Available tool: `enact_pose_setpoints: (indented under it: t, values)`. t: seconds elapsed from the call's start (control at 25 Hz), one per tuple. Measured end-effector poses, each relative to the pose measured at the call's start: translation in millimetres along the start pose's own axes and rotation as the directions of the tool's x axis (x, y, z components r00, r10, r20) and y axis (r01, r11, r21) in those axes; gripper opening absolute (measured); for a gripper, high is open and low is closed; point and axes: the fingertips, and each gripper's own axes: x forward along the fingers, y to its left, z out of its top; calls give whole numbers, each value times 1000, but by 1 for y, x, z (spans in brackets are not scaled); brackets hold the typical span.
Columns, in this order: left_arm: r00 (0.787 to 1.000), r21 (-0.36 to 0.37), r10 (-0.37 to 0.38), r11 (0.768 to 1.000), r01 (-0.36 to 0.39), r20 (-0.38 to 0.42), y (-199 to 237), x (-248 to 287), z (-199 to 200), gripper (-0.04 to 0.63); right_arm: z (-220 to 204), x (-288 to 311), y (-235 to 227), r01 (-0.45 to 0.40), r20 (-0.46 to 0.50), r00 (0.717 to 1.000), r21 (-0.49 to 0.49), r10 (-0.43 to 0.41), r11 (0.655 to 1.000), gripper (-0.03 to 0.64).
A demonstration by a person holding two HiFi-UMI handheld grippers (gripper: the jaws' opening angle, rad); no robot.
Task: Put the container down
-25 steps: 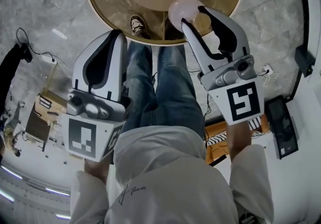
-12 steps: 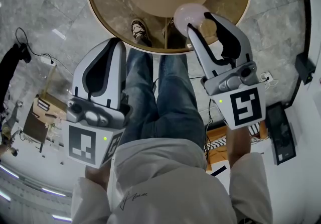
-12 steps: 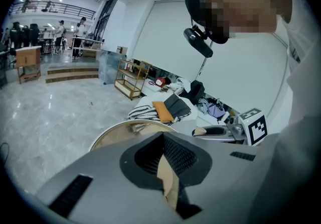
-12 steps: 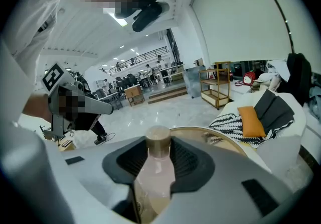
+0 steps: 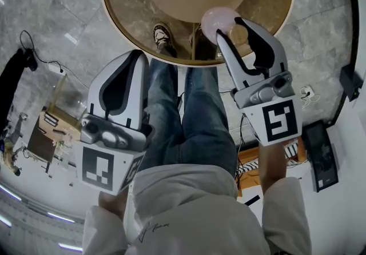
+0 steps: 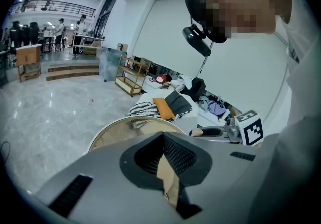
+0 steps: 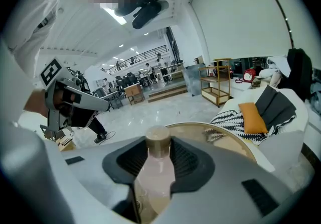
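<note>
- Pale pink, cloudy plastic bottle with a tan screw cap upright in the right gripper, off the table, body clamped between the black ribbed pads, cap standing clear above them.
- In the head view, carried over the near right edge of the round glass-topped table with the gold rim; not yet resting on it.
- Left gripper low on the left, near the person's leg and short of the table, jaws closed together on nothing.
- Likely light and smooth-walled, with a little give under pressure; how full it is, hard to judge through the cloudy wall.
- Tall and narrow on a small base, so prone to tip if released at a tilt or nudged by a pad on the way out.
- Best hold: around the straight middle of the body, below the shoulder, as now; the cap and the tapering neck offer less for the pads to bite on.
- For setting down: base flat on the glass, well inside the rim, before any loosening of the jaws.
</note>
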Motion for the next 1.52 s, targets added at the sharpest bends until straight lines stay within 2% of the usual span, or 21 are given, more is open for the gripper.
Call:
enact_pose_setpoints:
  t: [0.28, 0.48, 0.64, 0.8, 0.96, 1.16, 1.32, 1.52]
  values:
    - [1000, 0, 9, 1000, -9, 14, 5, 5, -7, 18, -16, 7, -8, 21, -11, 1000, -4, -21, 1000, 147]
    - [999, 27, 30, 999, -29, -43, 13, 5, -25, 18, -27, 14, -9, 19, -25, 1000, -7, -19, 1000, 147]
    - [998, 20, 40, 999, -39, -39, 15, 6, -25, 18, -32, 17, -11, 20, -27, 999, 2, -20, 1000, 147]
    - [999, 17, 34, 999, -33, -35, 12, 9, -30, 18, -37, 17, -11, 17, -26, 1000, 7, -16, 1000, 147]
    - [999, -16, 18, 1000, -18, -38, 5, 15, -32, 18, -43, 20, -14, 10, -39, 999, 0, -10, 1000, 147]
    - [999, 7, 17, 1000, -17, -51, 6, 17, -37, 18, -50, 25, -16, 20, -51, 999, -11, -21, 1000, 147]
    - [999, -5, 9, 1000, -9, -48, 5, 17, -35, 18, -56, 29, -18, 25, -61, 998, -1, -25, 1000, 147]
    - [997, 10, -11, 1000, 12, -82, 6, 20, -44, 18, -63, 38, -21, 38, -72, 997, 16, -36, 999, 147]
